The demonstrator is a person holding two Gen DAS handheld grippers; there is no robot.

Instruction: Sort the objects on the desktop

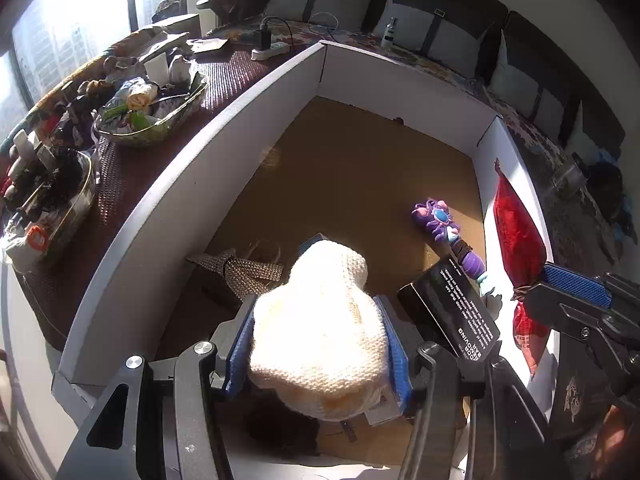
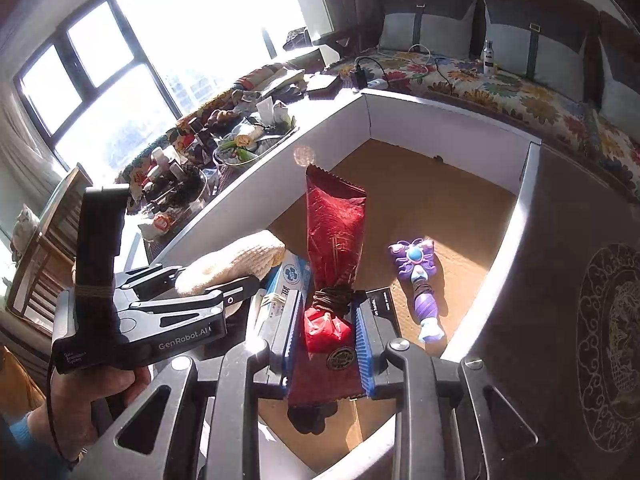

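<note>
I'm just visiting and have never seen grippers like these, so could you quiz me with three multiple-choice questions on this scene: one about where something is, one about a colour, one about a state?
1. Where does the purple butterfly-topped toy wand lie?
A. on the brown floor of the white-walled cardboard box
B. on the sofa
C. in a glass bowl

2. What colour is the crinkly foil packet tied with brown cord?
A. green
B. red
C. silver

3. What is the left gripper doing?
A. hanging open
B. clamping a black carton
C. clamping a cream knitted pouch

Answers: 1 A, it rests on the box floor. 2 B, the foil is red. 3 C, the blue pads press the pouch's sides.
</note>
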